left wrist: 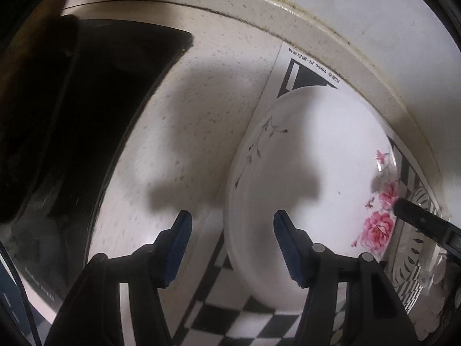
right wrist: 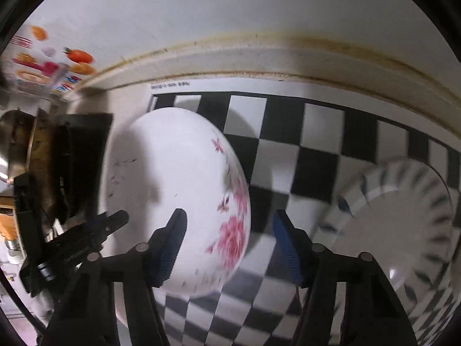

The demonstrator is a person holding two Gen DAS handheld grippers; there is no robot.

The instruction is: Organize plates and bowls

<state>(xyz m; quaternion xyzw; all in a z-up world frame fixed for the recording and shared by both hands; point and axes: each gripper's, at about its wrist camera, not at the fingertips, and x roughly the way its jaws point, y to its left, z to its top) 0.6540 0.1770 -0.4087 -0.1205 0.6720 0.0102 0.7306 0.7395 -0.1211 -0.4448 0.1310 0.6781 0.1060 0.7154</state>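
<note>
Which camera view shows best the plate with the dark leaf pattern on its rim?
The right wrist view: the leaf-rimmed plate lies there nearly whole on the checkered mat, though blurred. The left wrist view shows only a sliver of its rim at the right edge.

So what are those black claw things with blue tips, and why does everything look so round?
They are two grabbing tools, one in each of a person's hands. A little camera sits on each tool and looks along its fingers; the lens bends everything round. One picture comes from the left gripper, the other from the right gripper. Below lies a black-and-white checkered mat on a speckled counter. On the mat sit a white plate with pink flowers and a plate with dark stripes round its rim. Both tools' fingers are apart and hold nothing.
</note>
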